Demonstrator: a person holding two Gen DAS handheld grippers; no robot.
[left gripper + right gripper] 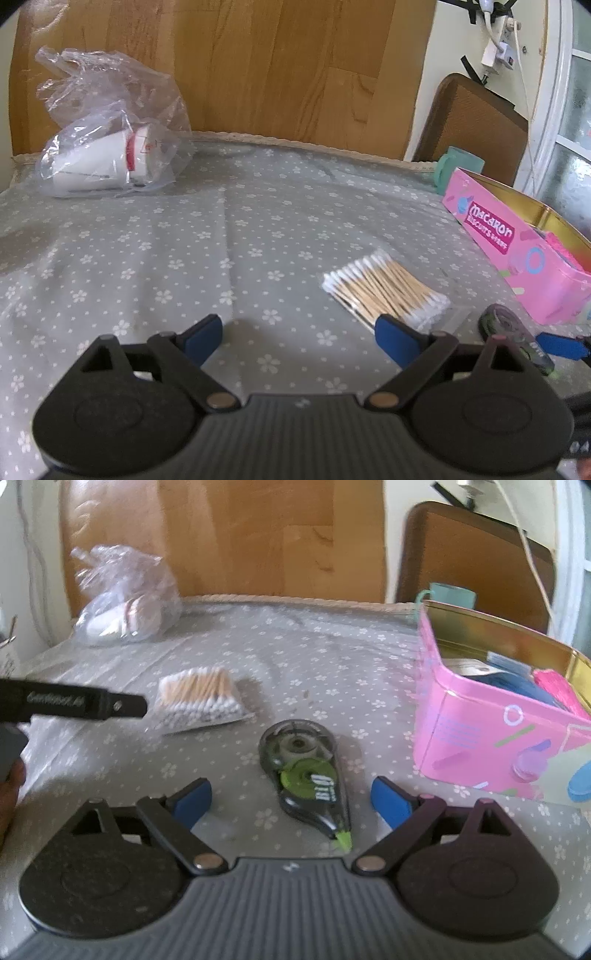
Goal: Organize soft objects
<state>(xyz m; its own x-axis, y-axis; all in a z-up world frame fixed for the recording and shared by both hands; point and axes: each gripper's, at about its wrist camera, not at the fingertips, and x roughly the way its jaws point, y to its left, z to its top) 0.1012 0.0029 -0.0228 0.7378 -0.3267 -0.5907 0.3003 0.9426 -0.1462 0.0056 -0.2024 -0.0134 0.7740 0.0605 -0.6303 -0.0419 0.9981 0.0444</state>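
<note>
Left gripper [299, 338]: jaws spread wide, nothing between the blue pads, hovering over bare tablecloth [147, 251].
Right gripper [291, 801]: jaws likewise wide apart, empty; correction tape roller [306, 779] lying flat in the gap, touched by neither pad.
Cotton swab pack [384, 291]: at 2 o'clock from the left gripper, just beyond its right pad, flat on the cloth; at 11 o'clock in the right wrist view.
Plastic bag [110, 144]: far at 10 o'clock, near the table's back edge, crumpled around something white with a red band.
Pink tin [491, 720]: at 2 o'clock from the right gripper, lid off, already holding some blue and pink items.
Handling, swabs: probably very light; clear sleeve slippery and crinkly, sticks inside loose enough to shift.
Hold, swabs: best across the short width at mid-length, on the wooden stems, gently.
Handling, bag: limp and light, likely to sag and swing.
Hold, bag: by the gathered film at the top, not the contents.
Risk: sleeve sliding out of a shallow pinch.
</note>
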